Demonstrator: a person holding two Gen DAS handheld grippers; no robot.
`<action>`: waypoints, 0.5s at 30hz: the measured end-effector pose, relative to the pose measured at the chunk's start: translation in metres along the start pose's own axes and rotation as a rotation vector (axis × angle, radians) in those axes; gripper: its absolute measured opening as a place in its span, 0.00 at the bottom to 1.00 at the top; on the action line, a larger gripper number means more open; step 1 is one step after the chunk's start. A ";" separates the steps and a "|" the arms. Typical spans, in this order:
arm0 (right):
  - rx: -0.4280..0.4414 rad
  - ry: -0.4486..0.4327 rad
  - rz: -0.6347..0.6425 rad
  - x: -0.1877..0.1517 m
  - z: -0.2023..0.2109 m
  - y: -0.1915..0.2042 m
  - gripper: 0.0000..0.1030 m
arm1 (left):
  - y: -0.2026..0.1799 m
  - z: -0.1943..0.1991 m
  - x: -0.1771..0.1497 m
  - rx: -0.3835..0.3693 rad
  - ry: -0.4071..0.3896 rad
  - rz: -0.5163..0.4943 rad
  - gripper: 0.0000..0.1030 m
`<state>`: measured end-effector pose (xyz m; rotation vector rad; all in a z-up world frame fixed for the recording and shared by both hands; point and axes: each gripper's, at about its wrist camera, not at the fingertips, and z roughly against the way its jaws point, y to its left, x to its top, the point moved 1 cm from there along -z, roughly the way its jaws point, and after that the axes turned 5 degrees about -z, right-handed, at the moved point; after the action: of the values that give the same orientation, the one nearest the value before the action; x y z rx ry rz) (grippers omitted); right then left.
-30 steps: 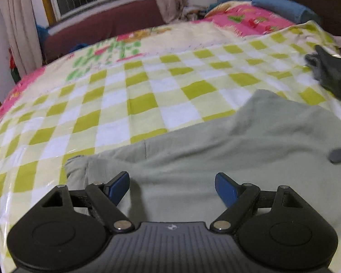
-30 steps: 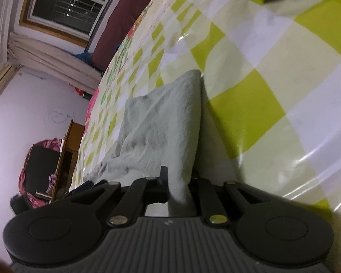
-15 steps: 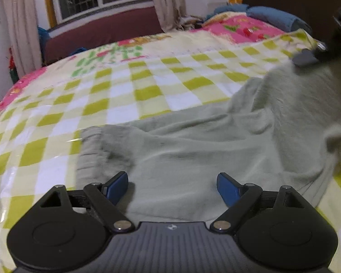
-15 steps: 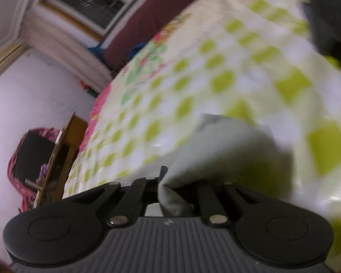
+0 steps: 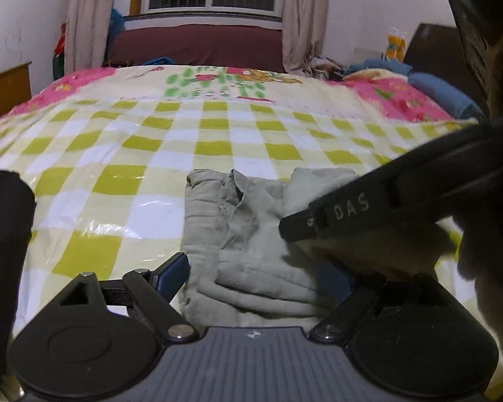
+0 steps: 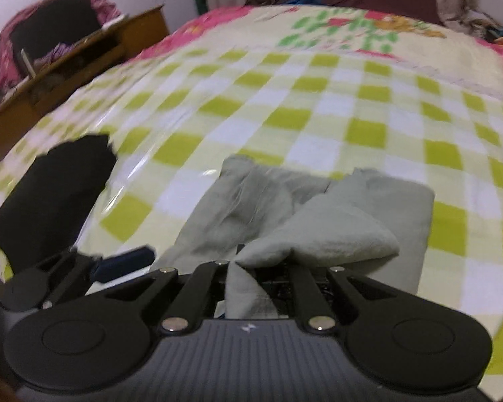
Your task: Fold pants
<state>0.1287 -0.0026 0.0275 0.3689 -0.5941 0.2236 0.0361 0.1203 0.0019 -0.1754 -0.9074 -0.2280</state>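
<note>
Room: bedroom, a bed (image 5: pixel 124 154) under a yellow-checked cover, window behind.
Pants: grey pants (image 5: pixel 248 234) lie near the bed's front edge, about midway along it, already doubled over into a short, thick stack; the top layer is wrinkled.
Right gripper (image 6: pixel 251 261): jaws clenched on a pants end, holding it above the stack.
Left gripper (image 5: pixel 255 273): fingers released, wide apart, low over the stack's near edge, gripping nothing.
Done: it seems the long fold is made.
Left: lay the held end down, let go, smooth; perhaps one more fold.
</note>
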 end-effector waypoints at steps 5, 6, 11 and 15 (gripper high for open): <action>0.008 -0.057 -0.075 0.016 0.017 -0.009 0.06 | 0.009 0.000 -0.001 -0.051 -0.014 0.048 0.95; 0.016 -0.070 -0.098 0.018 0.023 -0.015 0.06 | 0.009 0.000 0.000 -0.065 -0.020 0.042 0.95; 0.014 -0.109 -0.106 0.024 0.047 -0.021 0.06 | 0.003 -0.002 0.002 -0.083 -0.037 -0.009 0.95; -0.005 -0.118 0.037 0.018 0.037 0.009 0.06 | 0.008 0.005 0.000 -0.094 -0.025 0.003 0.95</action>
<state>0.1216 -0.0073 0.0688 0.3684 -0.7184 0.2371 0.0347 0.1295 0.0042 -0.2673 -0.9213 -0.2662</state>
